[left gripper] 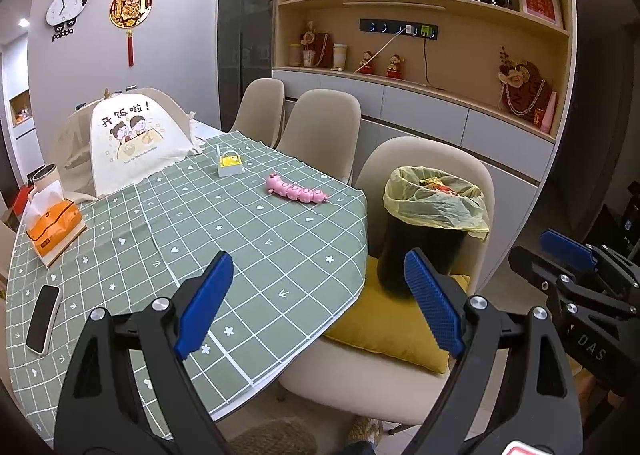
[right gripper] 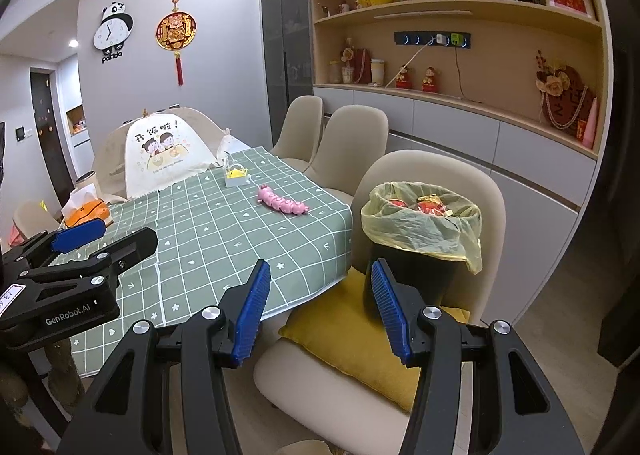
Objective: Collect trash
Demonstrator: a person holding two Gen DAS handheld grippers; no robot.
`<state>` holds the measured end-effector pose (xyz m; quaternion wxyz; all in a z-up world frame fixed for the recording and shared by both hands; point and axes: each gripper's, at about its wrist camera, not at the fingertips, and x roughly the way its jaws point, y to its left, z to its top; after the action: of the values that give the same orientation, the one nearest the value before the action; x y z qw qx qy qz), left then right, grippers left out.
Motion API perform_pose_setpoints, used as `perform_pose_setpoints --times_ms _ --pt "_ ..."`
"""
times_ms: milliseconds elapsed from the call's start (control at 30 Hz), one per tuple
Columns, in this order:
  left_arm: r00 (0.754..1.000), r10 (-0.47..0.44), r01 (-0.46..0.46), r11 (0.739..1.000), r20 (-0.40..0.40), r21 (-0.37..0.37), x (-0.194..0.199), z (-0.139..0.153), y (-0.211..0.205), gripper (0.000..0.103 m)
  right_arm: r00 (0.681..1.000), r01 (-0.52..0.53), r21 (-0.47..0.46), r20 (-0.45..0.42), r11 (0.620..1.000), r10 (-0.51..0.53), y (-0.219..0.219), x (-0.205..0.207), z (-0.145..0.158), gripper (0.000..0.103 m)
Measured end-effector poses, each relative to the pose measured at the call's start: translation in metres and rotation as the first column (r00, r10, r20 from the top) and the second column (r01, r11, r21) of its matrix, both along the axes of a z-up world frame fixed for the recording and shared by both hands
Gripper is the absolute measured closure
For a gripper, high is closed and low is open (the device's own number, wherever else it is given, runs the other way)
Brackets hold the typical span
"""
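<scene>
On the beige chair [right gripper: 436, 171] beside the table we see the black trash bin [right gripper: 412, 275] standing upright on a yellow cushion [right gripper: 340, 339], its long axis vertical and its mouth facing up, lined with a yellowish bag [right gripper: 420, 223] holding red and gold wrappers. We hold the left gripper [left gripper: 316, 303] level over the green checked tablecloth [left gripper: 240, 223], its blue pads spread wide with nothing between. Our right gripper [right gripper: 320, 311] points toward the bin, likewise parted and empty. A pink caterpillar toy [left gripper: 296, 191] lies on the cloth.
</scene>
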<state>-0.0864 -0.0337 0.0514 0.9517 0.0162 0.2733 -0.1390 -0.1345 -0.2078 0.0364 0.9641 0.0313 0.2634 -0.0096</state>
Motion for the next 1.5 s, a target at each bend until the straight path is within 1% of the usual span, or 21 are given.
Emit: perform_pose_setpoints --times_ms 267,1033,1500 --pt "1.000 -0.020 0.020 1.000 -0.007 0.006 0.004 -0.003 -0.004 0.020 1.000 0.013 0.009 -0.006 1.000 -0.013 -0.004 0.004 -0.002 0.053" --pt "1.000 -0.018 0.018 1.000 -0.014 -0.008 0.010 -0.006 -0.003 0.020 1.000 0.026 0.015 -0.007 1.000 -0.026 -0.004 0.013 -0.001 0.053" --pt "0.999 -0.029 0.029 1.000 -0.019 -0.006 0.010 -0.008 -0.008 0.020 0.999 0.043 0.016 -0.005 0.999 -0.043 -0.003 0.009 -0.001 0.053"
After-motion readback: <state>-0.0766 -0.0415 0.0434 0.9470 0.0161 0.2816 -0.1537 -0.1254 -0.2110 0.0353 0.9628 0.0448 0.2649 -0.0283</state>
